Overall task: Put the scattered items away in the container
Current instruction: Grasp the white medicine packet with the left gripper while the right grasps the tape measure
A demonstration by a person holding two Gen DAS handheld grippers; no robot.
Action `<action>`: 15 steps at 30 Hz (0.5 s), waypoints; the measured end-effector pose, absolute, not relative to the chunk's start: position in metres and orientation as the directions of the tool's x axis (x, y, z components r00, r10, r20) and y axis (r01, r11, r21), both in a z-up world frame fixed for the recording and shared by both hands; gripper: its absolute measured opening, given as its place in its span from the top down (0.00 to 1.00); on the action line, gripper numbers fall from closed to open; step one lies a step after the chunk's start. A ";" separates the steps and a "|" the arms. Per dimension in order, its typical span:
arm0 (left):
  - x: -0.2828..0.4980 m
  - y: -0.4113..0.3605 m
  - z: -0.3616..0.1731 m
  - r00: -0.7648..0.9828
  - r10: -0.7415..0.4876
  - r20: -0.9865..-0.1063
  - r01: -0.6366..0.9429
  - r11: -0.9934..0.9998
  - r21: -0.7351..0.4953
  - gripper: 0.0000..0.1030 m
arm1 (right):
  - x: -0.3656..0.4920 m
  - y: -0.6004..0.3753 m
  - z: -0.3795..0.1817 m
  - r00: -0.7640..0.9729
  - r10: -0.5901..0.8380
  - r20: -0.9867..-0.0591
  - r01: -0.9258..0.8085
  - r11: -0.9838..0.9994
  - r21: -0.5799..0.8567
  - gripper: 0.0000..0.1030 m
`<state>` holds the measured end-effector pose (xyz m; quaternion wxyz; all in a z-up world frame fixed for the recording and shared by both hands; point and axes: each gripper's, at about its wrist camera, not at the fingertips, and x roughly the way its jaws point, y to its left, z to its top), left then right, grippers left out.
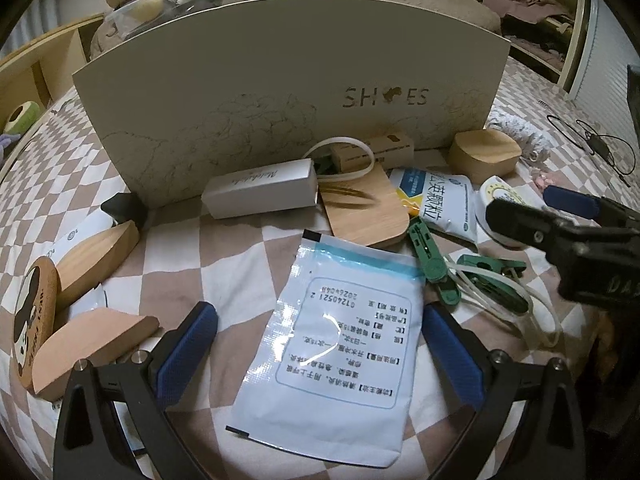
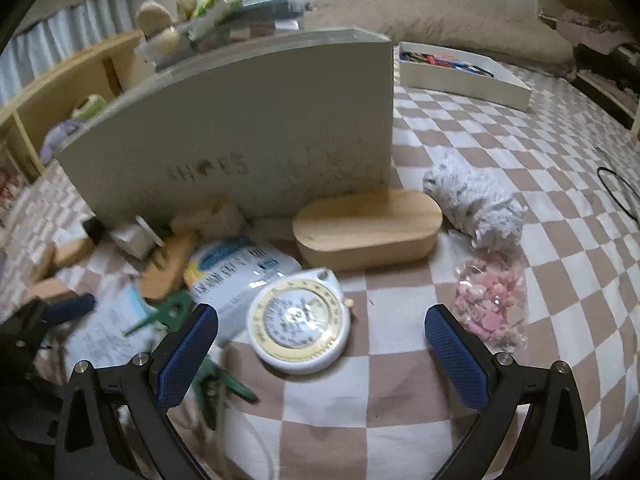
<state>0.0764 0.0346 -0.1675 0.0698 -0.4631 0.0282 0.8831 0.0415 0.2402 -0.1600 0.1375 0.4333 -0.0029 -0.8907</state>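
Sachets and other scattered items lie on the checkered bedspread in front of the upright shoe box: the left gripper stands with jaws spread wide and nothing clamped, a pale blue medicine sachet lying flat between its fingers. Just as wide and empty, the right gripper hovers over a round white-and-yellow dial, which lies between its blue pads without being pressed. Farther out are green clips, a white-and-blue granule packet, an oval wooden box, a bag of pink pieces, a white fluffy bundle and, beyond the shoe box, a shallow white tray.
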 end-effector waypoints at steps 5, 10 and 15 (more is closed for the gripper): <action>0.084 0.033 -0.165 -0.561 0.112 -0.820 -0.183 -0.983 -0.008 0.16 | 0.036 0.229 -0.168 -0.561 -0.207 -0.801 0.278 -0.959 0.053 0.28; 0.088 0.028 -0.159 -0.554 0.140 -0.821 -0.210 -0.977 -0.025 0.32 | 0.017 0.221 -0.165 -0.557 -0.202 -0.806 0.312 -0.950 0.022 0.48; 0.087 0.020 -0.149 -0.557 0.152 -0.816 -0.185 -0.981 -0.056 0.45 | 0.022 0.222 -0.155 -0.574 -0.228 -0.787 0.301 -0.952 0.057 0.48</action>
